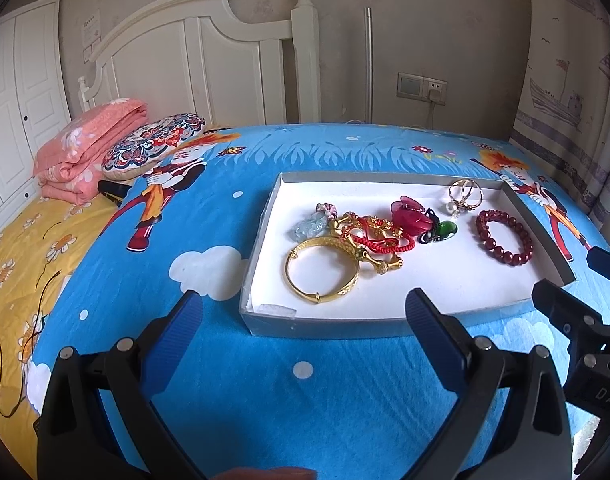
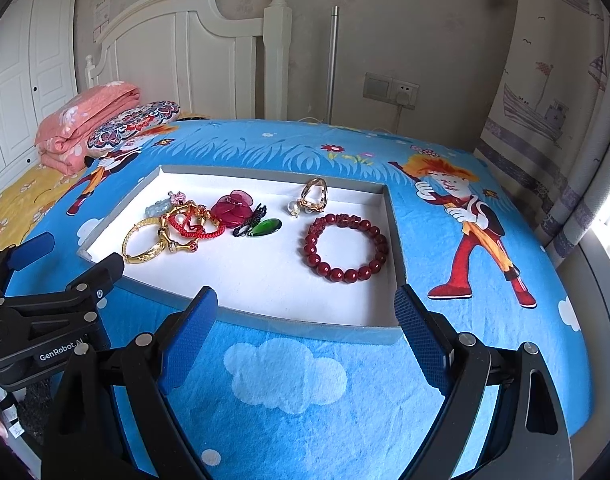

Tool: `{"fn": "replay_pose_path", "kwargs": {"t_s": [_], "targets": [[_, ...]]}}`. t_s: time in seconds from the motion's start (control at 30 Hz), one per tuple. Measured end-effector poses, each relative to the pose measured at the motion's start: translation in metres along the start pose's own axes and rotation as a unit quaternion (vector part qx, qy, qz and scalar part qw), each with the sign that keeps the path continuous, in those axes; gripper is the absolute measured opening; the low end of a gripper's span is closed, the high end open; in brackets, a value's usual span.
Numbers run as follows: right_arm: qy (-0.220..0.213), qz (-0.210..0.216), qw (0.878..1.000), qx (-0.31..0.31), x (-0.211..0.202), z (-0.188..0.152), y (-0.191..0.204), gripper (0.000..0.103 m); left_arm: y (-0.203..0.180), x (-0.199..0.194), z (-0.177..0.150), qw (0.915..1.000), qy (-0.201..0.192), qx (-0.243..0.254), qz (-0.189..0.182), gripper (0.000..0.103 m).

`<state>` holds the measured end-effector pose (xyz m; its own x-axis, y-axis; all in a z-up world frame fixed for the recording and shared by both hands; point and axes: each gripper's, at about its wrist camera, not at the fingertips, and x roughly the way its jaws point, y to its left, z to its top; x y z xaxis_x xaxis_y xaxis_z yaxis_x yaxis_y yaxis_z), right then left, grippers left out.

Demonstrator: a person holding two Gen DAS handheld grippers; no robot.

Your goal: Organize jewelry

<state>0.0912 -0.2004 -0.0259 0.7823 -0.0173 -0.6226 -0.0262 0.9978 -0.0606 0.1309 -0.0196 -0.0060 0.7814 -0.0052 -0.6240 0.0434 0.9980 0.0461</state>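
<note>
Jewelry sits in white tray (image 2: pixel 265 284) on blue bed cover (image 2: pixel 289 384). We see red bead bracelet (image 2: pixel 346 247) alone at right, gold bangle (image 1: pixel 322 269) in tangled pile at left. Our left gripper (image 1: pixel 303 314) and right gripper (image 2: pixel 305 312) spread wide, holding nothing.

Your left tongs (image 1: pixel 303 312) hang spread and empty above the bed (image 1: pixel 233 368); just ahead, the tray (image 1: pixel 265 216) holds the gold bangle (image 1: pixel 322 270).
</note>
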Motion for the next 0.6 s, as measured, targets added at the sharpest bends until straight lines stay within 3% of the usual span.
{"fn": "replay_pose_path", "kwargs": {"t_s": [0.43, 0.6], "targets": [[-0.001, -0.003, 1.000, -0.001, -0.001, 0.001, -0.006, 0.084, 0.005, 0.002, 0.001, 0.9998, 0.009, 0.000, 0.019, 0.098], [-0.013, -0.043, 0.998, 0.047, -0.002, 0.008, -0.071, 0.084, 0.058, 0.005, 0.022, 0.9990, 0.005, -0.039, 0.019, 0.098]]}}
